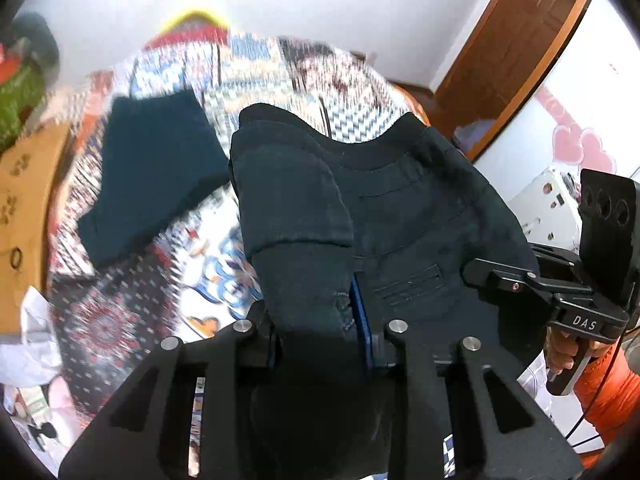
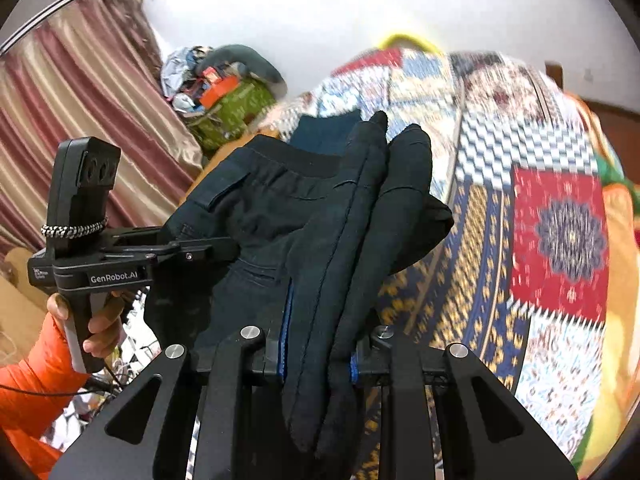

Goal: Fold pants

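Dark navy pants (image 1: 400, 216) hang in the air between my two grippers, above a patchwork bed. My left gripper (image 1: 320, 320) is shut on a bunched edge of the pants; cloth fills the gap between its fingers. My right gripper (image 2: 320, 344) is shut on another bunched edge of the same pants (image 2: 272, 208). The elastic waistband shows along the top, stretched between the grippers. Each gripper shows in the other's view: the right one (image 1: 516, 286) and the left one (image 2: 188, 254). A second dark folded garment (image 1: 152, 172) lies flat on the bed beyond.
The bed carries a colourful patchwork quilt (image 2: 560, 240). A heap of bags and clothes (image 2: 224, 92) sits by the striped curtain (image 2: 80, 112). A brown wooden door (image 1: 512, 40) stands at the right. A tan cushion (image 1: 24, 208) lies left of the bed.
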`<state>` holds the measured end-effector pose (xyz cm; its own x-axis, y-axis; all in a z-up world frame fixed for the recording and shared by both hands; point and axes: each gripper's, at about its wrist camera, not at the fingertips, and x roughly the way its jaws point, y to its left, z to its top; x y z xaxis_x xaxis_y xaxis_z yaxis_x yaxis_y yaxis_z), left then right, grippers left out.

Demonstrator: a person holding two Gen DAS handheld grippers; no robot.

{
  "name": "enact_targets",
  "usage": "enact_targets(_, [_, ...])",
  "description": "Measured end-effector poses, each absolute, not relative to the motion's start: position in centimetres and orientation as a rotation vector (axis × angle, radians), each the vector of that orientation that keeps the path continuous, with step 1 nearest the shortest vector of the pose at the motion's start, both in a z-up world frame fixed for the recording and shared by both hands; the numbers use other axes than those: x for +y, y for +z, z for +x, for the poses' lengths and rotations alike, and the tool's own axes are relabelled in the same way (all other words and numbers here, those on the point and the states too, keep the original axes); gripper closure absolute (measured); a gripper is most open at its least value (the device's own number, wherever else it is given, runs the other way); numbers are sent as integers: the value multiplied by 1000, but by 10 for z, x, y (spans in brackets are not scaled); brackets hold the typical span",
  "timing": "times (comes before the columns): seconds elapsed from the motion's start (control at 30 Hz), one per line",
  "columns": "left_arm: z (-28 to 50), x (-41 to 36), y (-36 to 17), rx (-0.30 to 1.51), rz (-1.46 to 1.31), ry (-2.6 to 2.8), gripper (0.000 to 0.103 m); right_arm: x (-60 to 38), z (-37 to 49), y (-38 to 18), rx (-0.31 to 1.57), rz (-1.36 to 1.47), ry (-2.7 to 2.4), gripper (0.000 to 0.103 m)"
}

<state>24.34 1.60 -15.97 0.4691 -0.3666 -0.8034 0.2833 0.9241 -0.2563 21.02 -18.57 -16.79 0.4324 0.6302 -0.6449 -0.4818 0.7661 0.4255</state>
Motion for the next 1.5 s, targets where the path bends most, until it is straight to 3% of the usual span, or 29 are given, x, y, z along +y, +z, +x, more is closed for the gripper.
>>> enact_targets(0.33, [252,82,-82,800,-108,-288,74,-131,246,-103,717,103,792,84])
enact_targets(0.67, [316,153,-74,739,-115,-161,74,-56,322,-93,673,52,863,84])
enact_targets(0.9, [377,186,-119,767,-125,-103,74,-18,380,-124,723,43,867,84])
enact_targets(1.5, [500,212,-293,1047,-225,-121,71,19,484,-253,961,-80,745,84])
